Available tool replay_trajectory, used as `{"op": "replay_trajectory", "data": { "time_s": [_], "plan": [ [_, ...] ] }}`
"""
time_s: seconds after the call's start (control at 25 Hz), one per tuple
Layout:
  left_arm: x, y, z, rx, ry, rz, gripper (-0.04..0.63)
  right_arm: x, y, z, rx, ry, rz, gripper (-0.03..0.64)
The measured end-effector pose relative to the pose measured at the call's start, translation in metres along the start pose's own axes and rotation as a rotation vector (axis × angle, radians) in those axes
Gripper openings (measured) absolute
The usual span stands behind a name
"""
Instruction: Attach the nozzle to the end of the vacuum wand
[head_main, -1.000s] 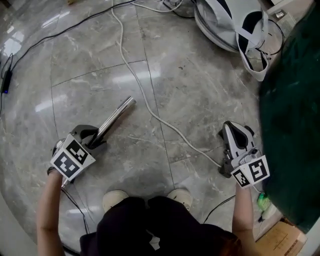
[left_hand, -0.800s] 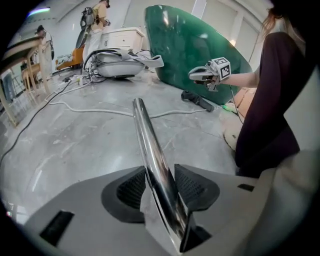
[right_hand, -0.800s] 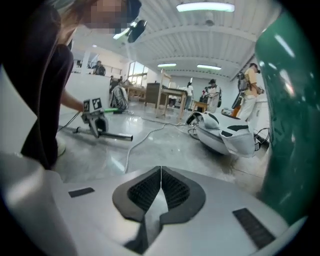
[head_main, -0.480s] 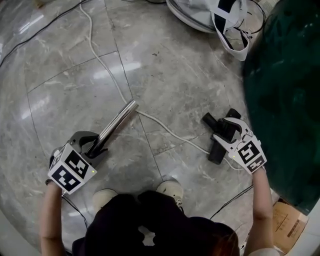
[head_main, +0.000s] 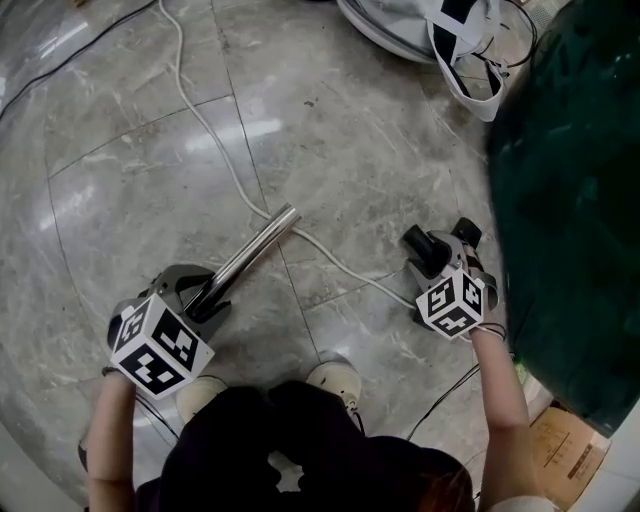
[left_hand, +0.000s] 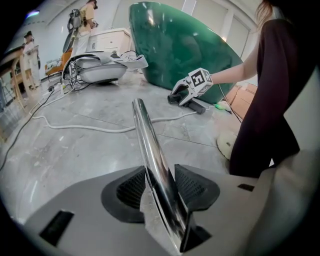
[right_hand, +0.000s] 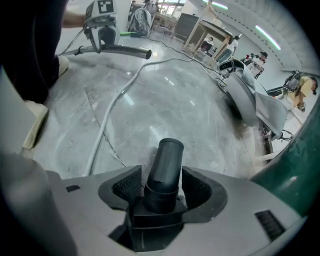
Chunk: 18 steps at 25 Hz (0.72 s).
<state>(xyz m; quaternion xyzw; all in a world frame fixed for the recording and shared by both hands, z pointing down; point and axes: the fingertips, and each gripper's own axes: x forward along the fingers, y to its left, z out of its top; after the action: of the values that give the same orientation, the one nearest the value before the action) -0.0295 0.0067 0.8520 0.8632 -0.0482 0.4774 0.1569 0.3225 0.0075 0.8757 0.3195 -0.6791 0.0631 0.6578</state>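
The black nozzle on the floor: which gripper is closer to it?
Right. The right gripper has the nozzle between its jaws, which have just been opening and are not squeezing it. The left gripper is off to the side, clamped on the metal wand.

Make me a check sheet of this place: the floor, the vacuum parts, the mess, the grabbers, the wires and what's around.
Surface: polished grey marble-tile floor.
Job's things: shiny silver metal vacuum wand; black plastic nozzle on the floor, not joined to it.
Clutter: white and grey machine with straps; brown cardboard box.
Grippers: left gripper shut on the wand; right gripper has just been opening, jaws around the nozzle, not pressing.
Cables: white cable crosses the floor; thin black cable far left.
Surroundings: big dark green rounded object.
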Motion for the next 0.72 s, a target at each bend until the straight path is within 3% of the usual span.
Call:
{"op": "replay_trajectory", "data": {
  "time_s": [0.24, 0.48, 0.72],
  "plan": [
    [0.001, 0.000, 0.000, 0.007, 0.021, 0.004, 0.186, 0.008, -0.003, -0.007, 0.128, 0.046, 0.035, 0.202],
    [-0.001, -0.003, 0.002, 0.019, 0.014, -0.015, 0.187, 0.005, 0.003, -0.015, -0.147, 0.084, 0.070, 0.199],
    [-0.005, -0.009, 0.007, 0.039, 0.016, -0.029, 0.190, -0.020, -0.013, 0.008, -0.148, -0.037, 0.072, 0.198]
  ]
}}
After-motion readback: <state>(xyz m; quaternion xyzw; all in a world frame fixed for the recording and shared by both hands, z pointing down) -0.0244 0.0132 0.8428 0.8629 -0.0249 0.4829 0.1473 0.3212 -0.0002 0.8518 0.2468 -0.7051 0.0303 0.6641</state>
